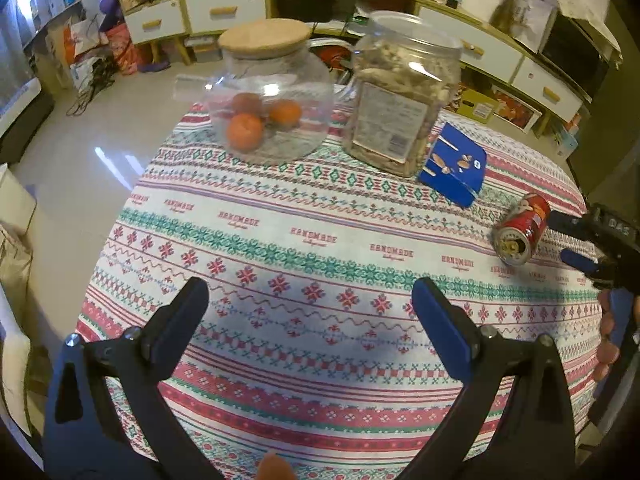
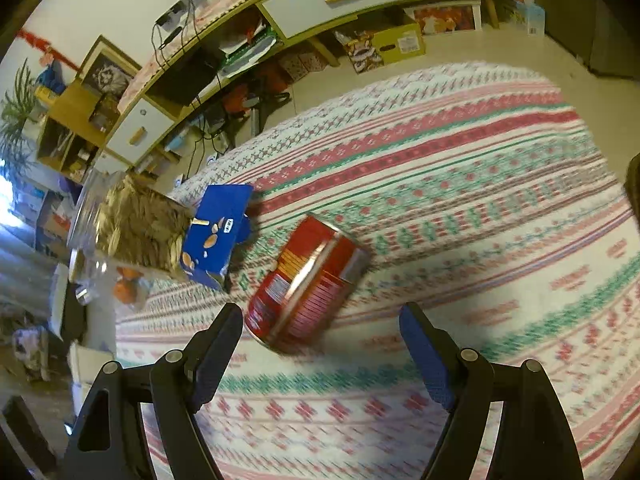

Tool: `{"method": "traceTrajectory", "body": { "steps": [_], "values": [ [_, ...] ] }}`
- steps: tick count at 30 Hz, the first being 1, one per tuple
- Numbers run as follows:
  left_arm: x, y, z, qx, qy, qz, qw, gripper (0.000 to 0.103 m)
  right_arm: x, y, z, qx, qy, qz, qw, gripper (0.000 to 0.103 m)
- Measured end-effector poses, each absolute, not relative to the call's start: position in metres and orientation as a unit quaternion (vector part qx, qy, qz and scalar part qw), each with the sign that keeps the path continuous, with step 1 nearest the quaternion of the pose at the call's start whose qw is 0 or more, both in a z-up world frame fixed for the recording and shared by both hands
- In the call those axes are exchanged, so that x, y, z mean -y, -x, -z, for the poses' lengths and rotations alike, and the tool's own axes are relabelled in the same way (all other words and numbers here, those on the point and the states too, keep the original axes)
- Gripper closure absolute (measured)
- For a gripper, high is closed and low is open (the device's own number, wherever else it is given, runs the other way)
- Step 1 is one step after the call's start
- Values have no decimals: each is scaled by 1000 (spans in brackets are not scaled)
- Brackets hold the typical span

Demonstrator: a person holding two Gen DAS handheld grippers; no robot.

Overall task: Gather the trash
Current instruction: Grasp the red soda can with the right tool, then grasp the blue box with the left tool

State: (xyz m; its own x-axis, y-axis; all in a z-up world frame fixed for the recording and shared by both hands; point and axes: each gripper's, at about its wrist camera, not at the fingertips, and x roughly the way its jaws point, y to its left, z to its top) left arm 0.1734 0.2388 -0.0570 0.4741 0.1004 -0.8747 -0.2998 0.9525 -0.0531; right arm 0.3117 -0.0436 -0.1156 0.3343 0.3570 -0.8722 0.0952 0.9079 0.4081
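Lying sideways, red can, just beyond open right gripper

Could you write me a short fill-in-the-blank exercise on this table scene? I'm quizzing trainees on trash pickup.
1. The red can lies on its ____ on the tablecloth.
2. The round glass jar with the cork lid holds ____.
3. The blue box sits between the can and the square ____.
4. The right gripper stands ____, nothing held.

Missing words: side; oranges; jar; open
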Motion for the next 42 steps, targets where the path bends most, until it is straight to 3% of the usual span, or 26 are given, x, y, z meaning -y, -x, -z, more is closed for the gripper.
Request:
{"method": "traceTrajectory", "body": {
  "steps": [9,10,12,22,29,42],
  "values": [
    [-234,-177,56,-496,105,-98,856,2,39,-332,151,-591,-266,-83,757,33],
    [-232,-178,57,-497,101,-95,857,2,38,-333,152,-592,-267,-86,756,43],
    [-228,-180,58,-498,96,-93,857,2,37,-332,152,-593,-259,-86,757,47],
    [-196,-196,68,-500,78,-47,861,2,75,-297,116,-582,-169,-82,791,49],
    [-144,-221,63,-483,5,15,876,2,112,-254,106,-570,-85,-92,812,49],
    [-44,-358,64,-535,-113,38,836,12,170,-240,100,-574,-116,-120,802,49]
  ]
}}
